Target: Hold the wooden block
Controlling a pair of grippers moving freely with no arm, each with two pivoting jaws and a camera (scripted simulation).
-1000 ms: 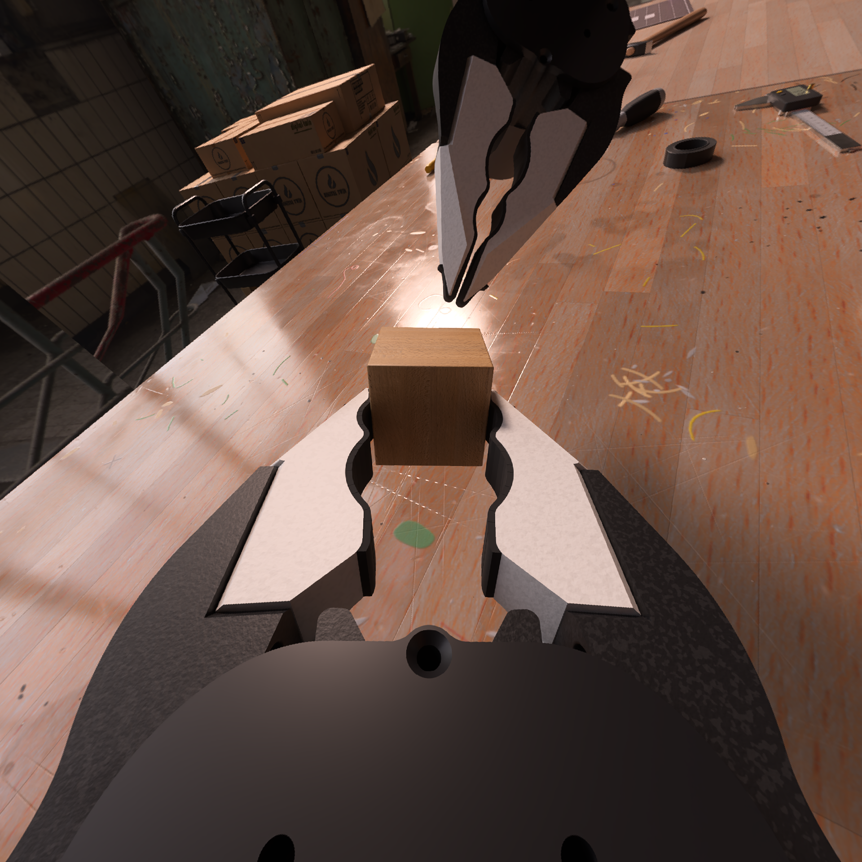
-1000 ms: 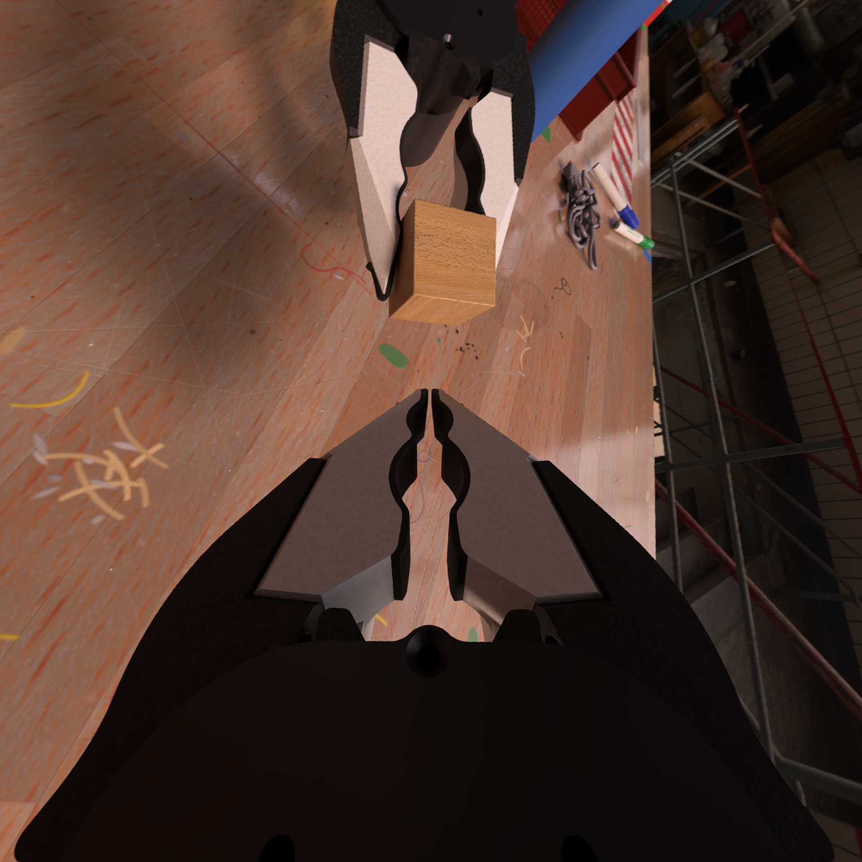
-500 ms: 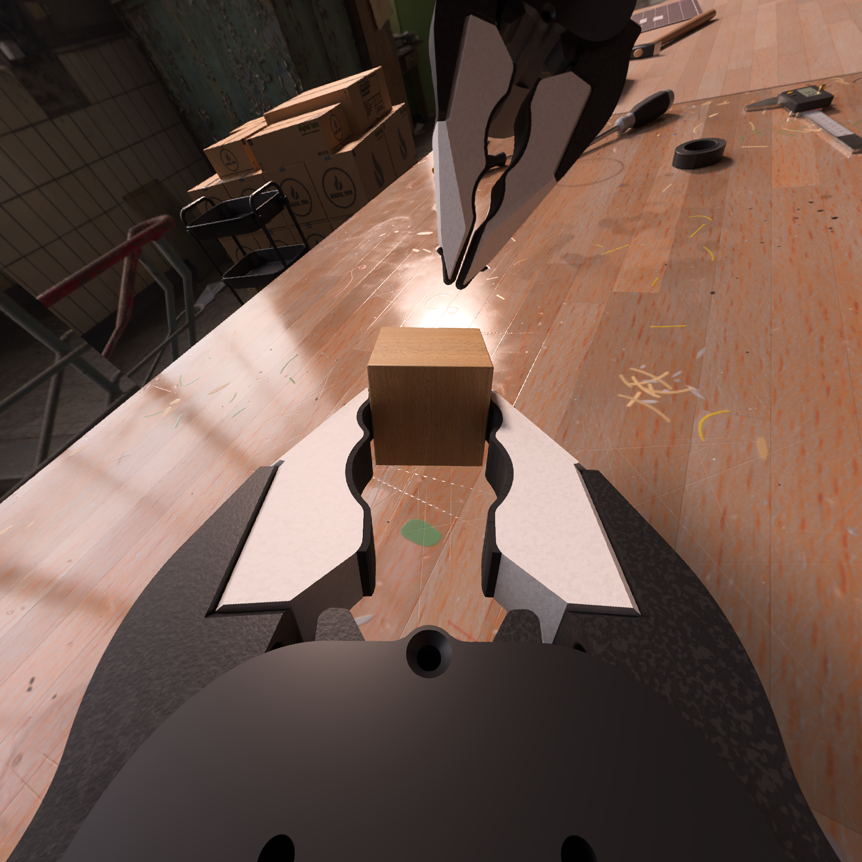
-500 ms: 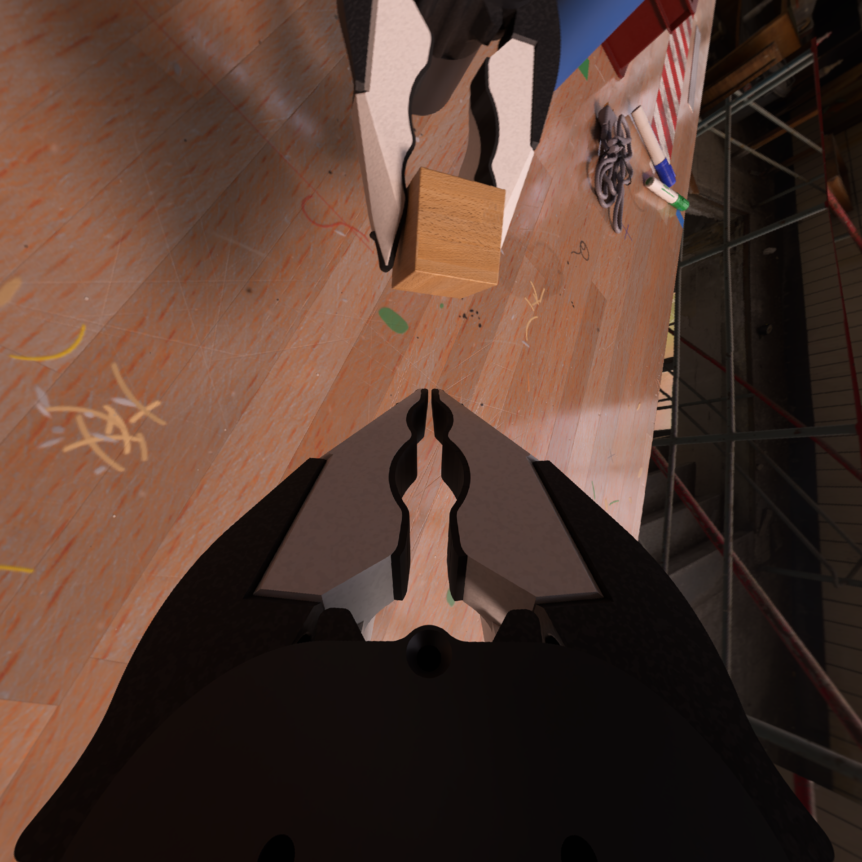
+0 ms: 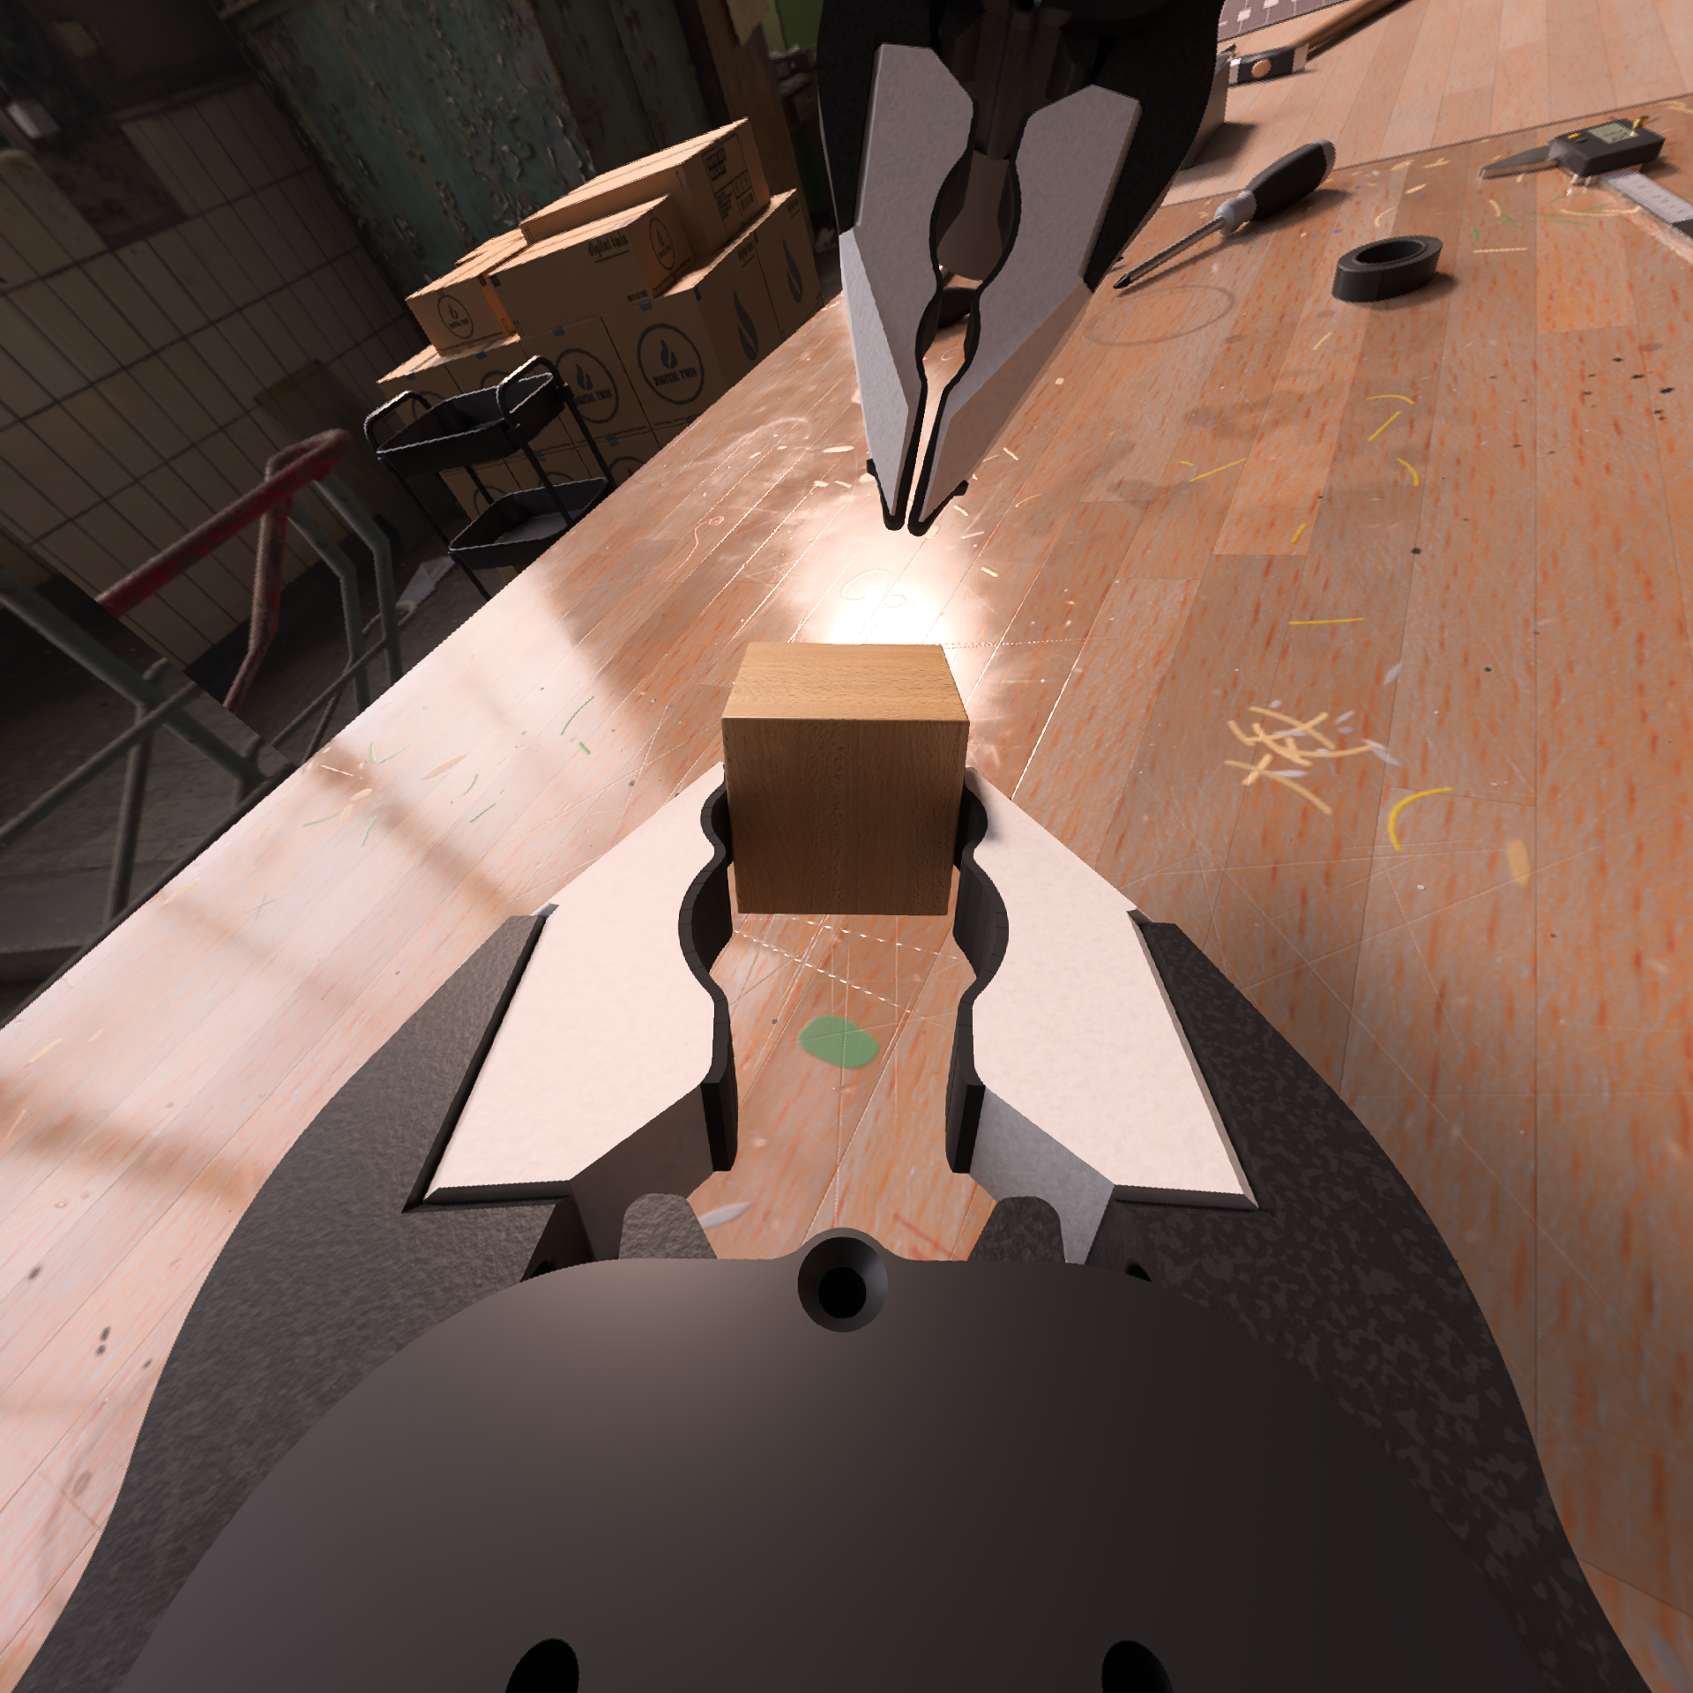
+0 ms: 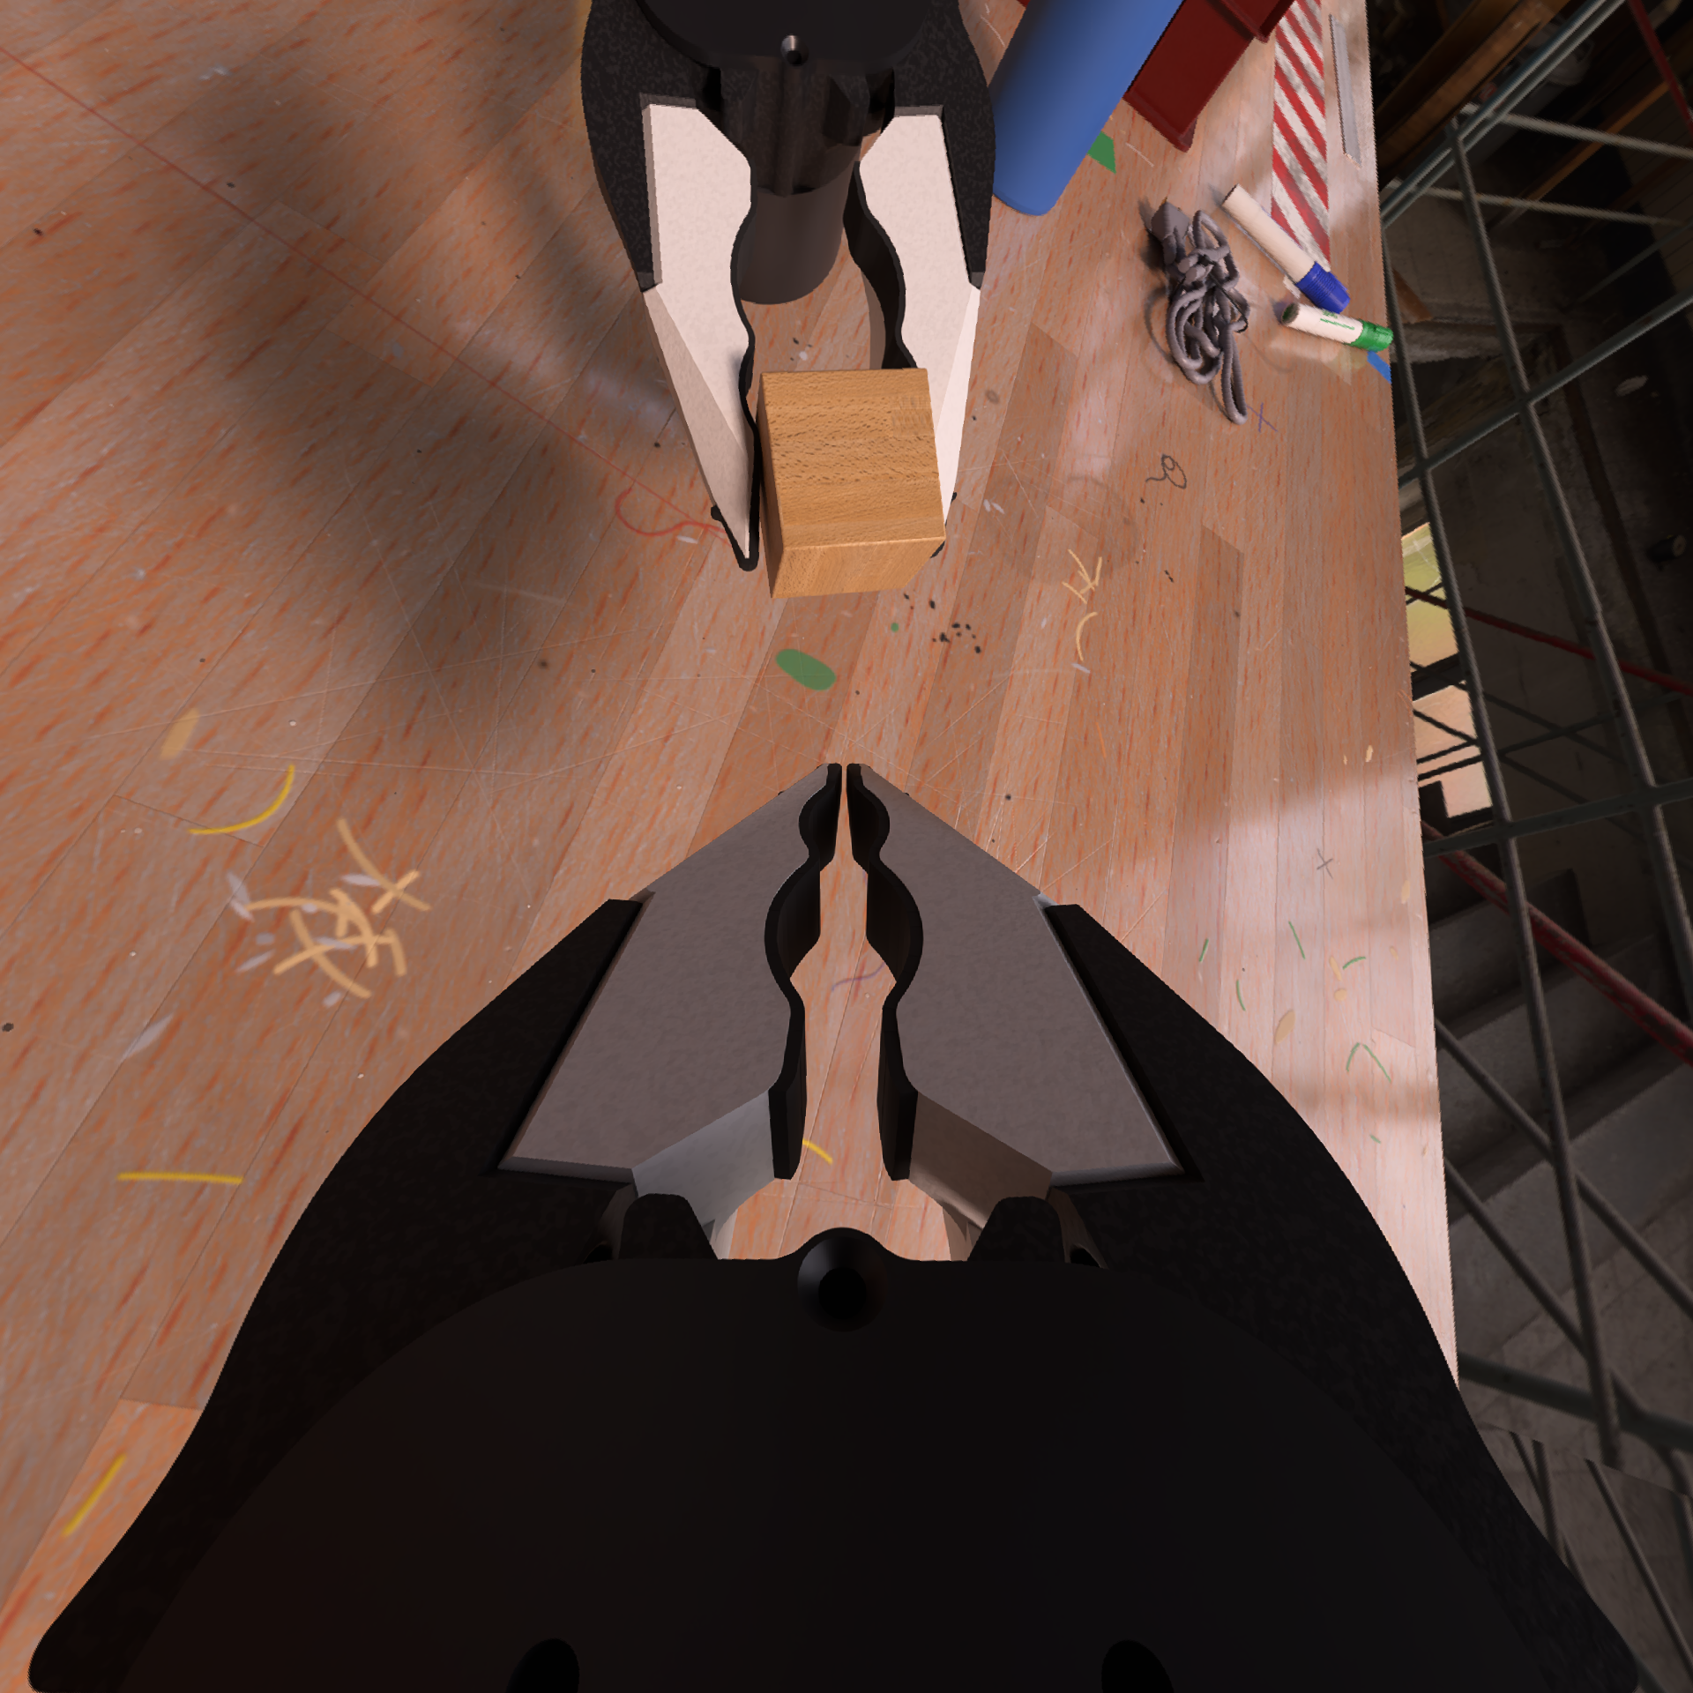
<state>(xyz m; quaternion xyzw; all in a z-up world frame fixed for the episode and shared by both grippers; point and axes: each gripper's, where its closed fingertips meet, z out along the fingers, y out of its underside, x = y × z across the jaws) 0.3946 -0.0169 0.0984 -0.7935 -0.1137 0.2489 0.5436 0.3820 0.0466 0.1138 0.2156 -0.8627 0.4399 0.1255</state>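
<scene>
A: Left wrist view: my left gripper (image 5: pixel 845 806) clamps the wooden block (image 5: pixel 845 788) between both fingertips, above the workbench (image 5: pixel 1374 1008).

B: Right wrist view?

A: My right gripper (image 6: pixel 844 779) hangs empty, fingers nearly touching, facing the block (image 6: pixel 852 476) from nearby.

Over the last second the right gripper (image 5: pixel 905 527), fingers pressed together, has drawn back from the wooden block (image 5: pixel 845 779) toward the far end of the bench, widening the gap and straightening to face the left gripper (image 6: pixel 847 540) squarely.
</scene>
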